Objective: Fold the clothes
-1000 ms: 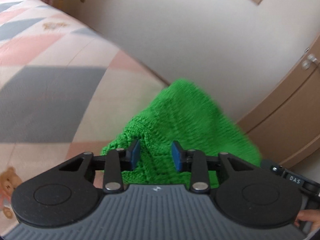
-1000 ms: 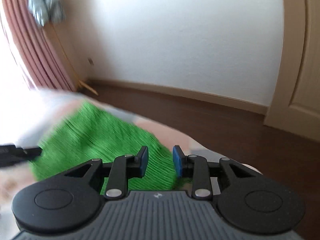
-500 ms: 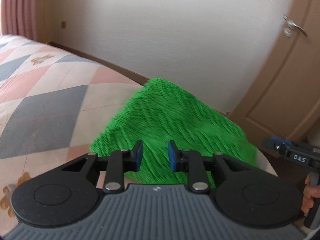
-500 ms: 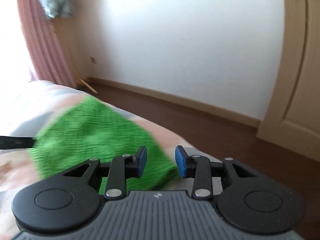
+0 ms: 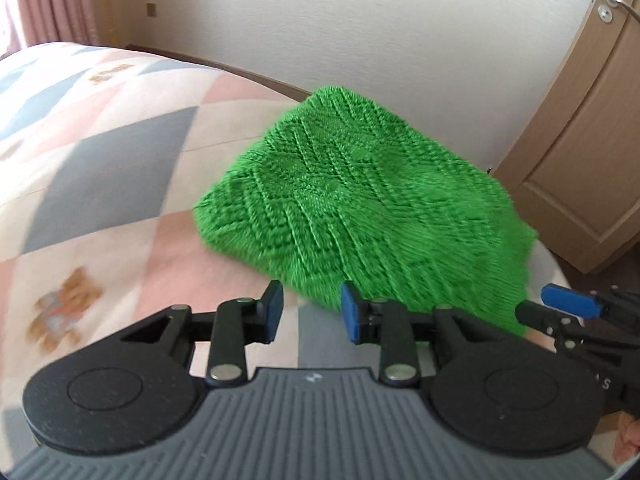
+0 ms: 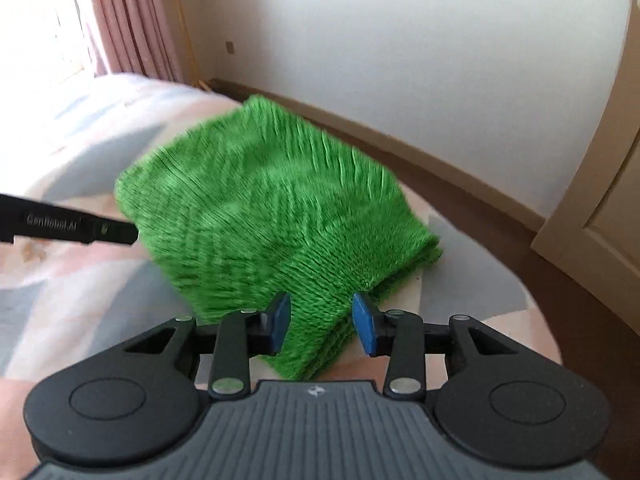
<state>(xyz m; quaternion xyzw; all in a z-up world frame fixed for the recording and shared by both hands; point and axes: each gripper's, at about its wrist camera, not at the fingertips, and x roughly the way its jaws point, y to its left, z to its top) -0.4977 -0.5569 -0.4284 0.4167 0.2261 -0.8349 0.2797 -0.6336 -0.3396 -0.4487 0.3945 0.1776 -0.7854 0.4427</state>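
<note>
We see the folded green knit sweater [image 5: 360, 204] lying on the patchwork bed [image 5: 100, 168], near its corner. Our left tool [image 5: 308, 312] has just been opening and now gapes over bare bedspread, clear of the knit it straddled earlier. Our right tool [image 6: 322, 322] has also been opening; the sweater's corner sits between its parted pads, contact blurred.

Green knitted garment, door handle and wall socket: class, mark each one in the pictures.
green knitted garment [image 5: 360, 200]: left wrist view, middle of its folded top face.
door handle [image 5: 622, 0]: left wrist view, the metal lever.
wall socket [image 6: 229, 47]: right wrist view, centre of the small plate.
</note>
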